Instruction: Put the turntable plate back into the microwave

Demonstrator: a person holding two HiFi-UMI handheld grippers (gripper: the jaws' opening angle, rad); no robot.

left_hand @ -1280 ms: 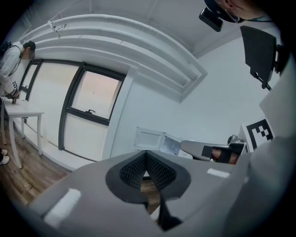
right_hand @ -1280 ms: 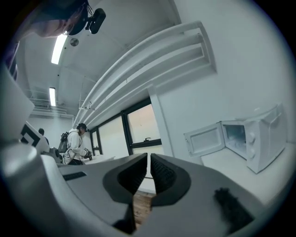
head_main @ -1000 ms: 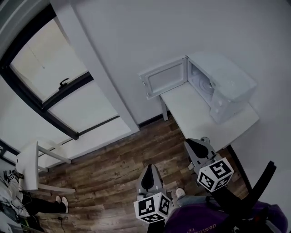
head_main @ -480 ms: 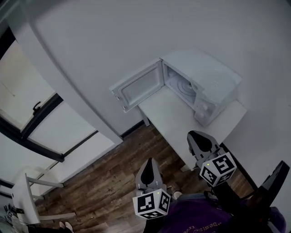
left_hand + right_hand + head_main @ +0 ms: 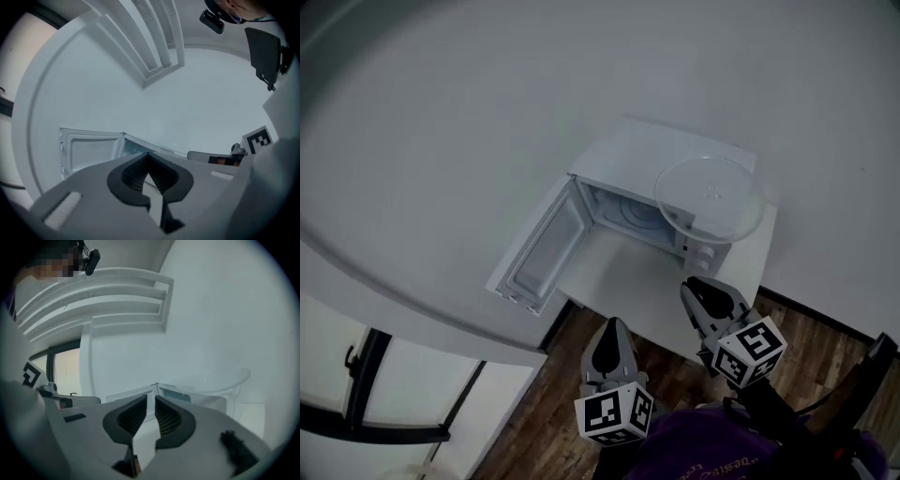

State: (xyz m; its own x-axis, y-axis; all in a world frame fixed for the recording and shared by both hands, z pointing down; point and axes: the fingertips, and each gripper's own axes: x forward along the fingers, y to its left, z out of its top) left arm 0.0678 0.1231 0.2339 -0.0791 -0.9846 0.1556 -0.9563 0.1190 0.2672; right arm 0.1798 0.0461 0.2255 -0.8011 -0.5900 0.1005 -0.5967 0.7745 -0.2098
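1. A white wall [image 5: 487, 112] fills the field ahead of both grippers. Wood-pattern floor [image 5: 548, 417] lies below them.

2. A white bench [image 5: 623, 281] stands against the wall, directly ahead of the grippers. Its near edge is just past the tip of the left gripper [image 5: 612, 326], and the tip of the right gripper [image 5: 694, 286] is over its near edge.

3. A white microwave [image 5: 637, 159] sits on the bench at the wall side, ahead of both grippers. Its door [image 5: 539, 248] is swung fully open, ahead and to the left of the left gripper. The open cavity faces me.

4. The turntable plate [image 5: 710, 195], clear glass, rests on the roof of the microwave at the control-panel end. It is ahead of the right gripper and above it, well apart from both grippers. In the right gripper view the plate [image 5: 220, 379] shows above and to the right of the jaws, and the open door [image 5: 133, 393] shows just beyond them.

5. Left gripper [image 5: 149, 161]: the jaws are pressed together with nothing between them. It points toward the door [image 5: 89, 150].

6. Right gripper [image 5: 151, 405]: the jaws have just been opening and stand a narrow gap apart. Nothing is between them. It sits beside the left gripper, slightly further ahead.
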